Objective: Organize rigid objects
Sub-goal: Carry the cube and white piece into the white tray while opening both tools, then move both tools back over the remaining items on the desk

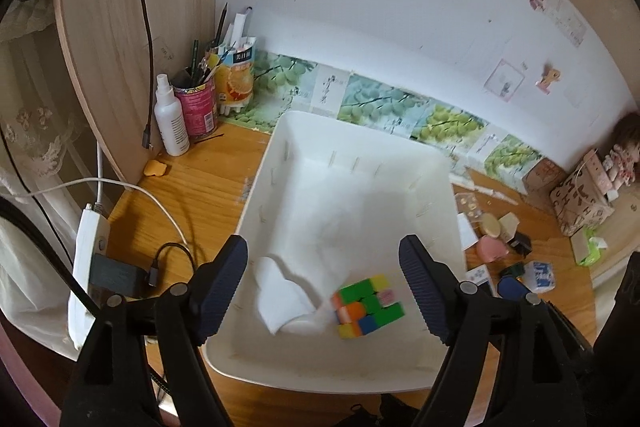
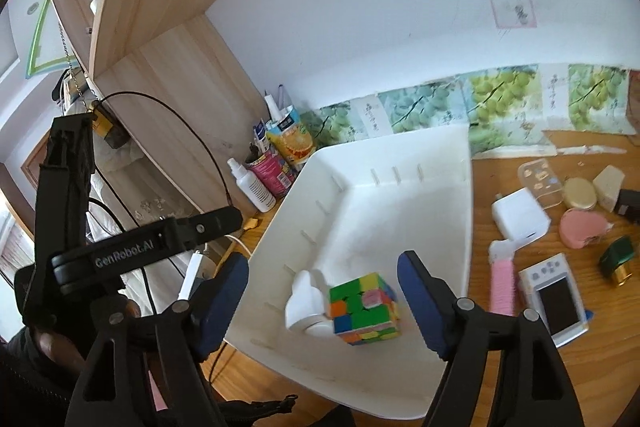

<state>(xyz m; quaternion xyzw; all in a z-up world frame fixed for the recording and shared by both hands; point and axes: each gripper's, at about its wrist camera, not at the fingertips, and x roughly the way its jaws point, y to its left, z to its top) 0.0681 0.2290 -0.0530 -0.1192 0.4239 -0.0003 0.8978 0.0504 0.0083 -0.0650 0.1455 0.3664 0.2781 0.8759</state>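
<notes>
Both the left gripper (image 1: 322,283) and the right gripper (image 2: 322,297) stand released above the bin (image 1: 256,183); the cube (image 1: 366,305) lies inside. Next, the right one should reach for the charger (image 2: 520,215) beside the bin.

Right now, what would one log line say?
bin: holds cube, white piece | left gripper: open, empty | right gripper: open, empty | desk items: waiting

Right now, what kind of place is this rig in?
Most likely a home study desk, probably in a bedroom: a wooden desktop against a white wall, a can of pens and brushes in the corner, stickers on the wall, and a white bin holding a puzzle cube.
</notes>
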